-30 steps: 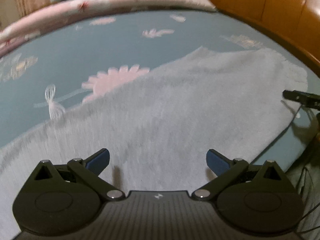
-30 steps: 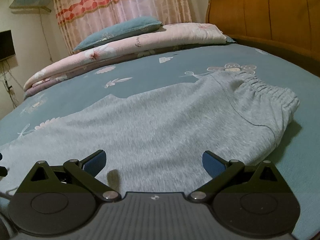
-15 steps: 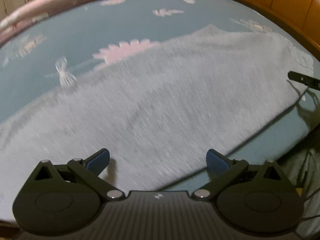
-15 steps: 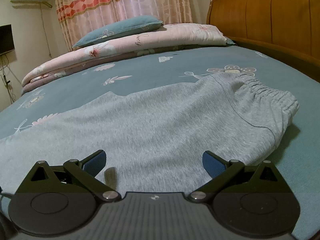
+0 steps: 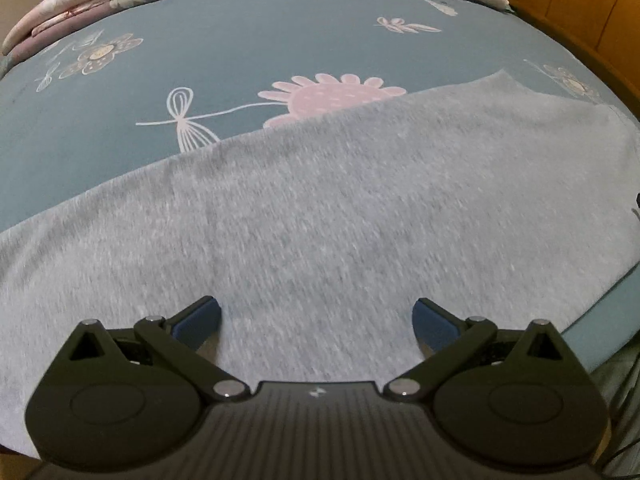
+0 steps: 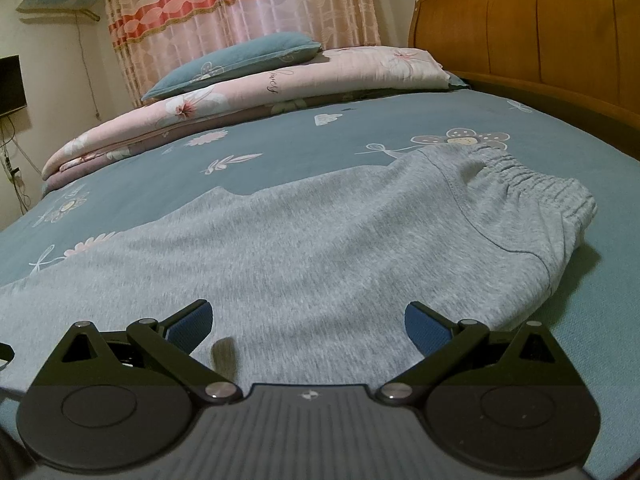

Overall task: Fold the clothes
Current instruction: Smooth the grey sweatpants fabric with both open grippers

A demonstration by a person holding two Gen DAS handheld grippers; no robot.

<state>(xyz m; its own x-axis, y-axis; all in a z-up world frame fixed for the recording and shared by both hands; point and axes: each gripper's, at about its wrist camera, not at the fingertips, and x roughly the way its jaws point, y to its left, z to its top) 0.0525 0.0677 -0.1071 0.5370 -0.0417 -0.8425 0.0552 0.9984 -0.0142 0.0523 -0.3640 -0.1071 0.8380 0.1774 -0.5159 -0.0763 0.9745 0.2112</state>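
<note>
Right wrist view: grey sweatpants (image 6: 320, 248) flat on bed (image 6: 280, 148); right gripper (image 6: 308, 320), left gripper (image 5: 316, 316) both spread wide, empty. Pinch near edge, w/ both layers.

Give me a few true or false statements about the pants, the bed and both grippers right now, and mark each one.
1. Both grippers have their jaws open, left gripper and right gripper. True.
2. The grey pants are bunched in a heap. False: they lie spread flat on the bedsheet.
3. The elastic waistband is at the right end in the right wrist view. True.
4. The pillow lies on the pants. False: it sits on the folded quilt at the far side.
</note>
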